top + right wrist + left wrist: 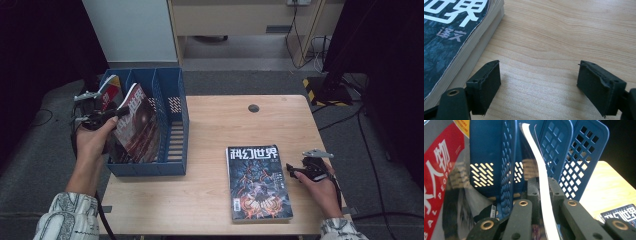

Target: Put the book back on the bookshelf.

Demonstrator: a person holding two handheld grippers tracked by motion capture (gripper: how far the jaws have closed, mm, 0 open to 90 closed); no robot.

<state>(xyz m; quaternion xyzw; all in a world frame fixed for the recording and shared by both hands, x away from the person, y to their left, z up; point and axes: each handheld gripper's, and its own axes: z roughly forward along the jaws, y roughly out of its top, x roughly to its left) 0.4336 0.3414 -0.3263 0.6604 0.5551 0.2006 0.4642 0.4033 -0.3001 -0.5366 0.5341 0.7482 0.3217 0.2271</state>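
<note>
Left gripper pinches a magazine by its edge, tilted in the middle slot of the blue rack; right gripper rests spread on the table beside the stack.

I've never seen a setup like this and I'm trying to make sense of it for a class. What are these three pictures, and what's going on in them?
There is no robot arm here: a person sits at a wooden table and holds a hand-operated two-jaw gripper in each hand. The high view looks down from above the person. The other two pictures come from small cameras riding on each gripper, looking along its black jaws.

The left gripper is shut on the edge of a magazine, seen as a white strip of pages between the jaws in its own view, standing in a blue file rack. A red-covered magazine stands in the next slot.

The right gripper rests open, holding nothing, beside a dark-covered magazine lying flat on the table.
</note>
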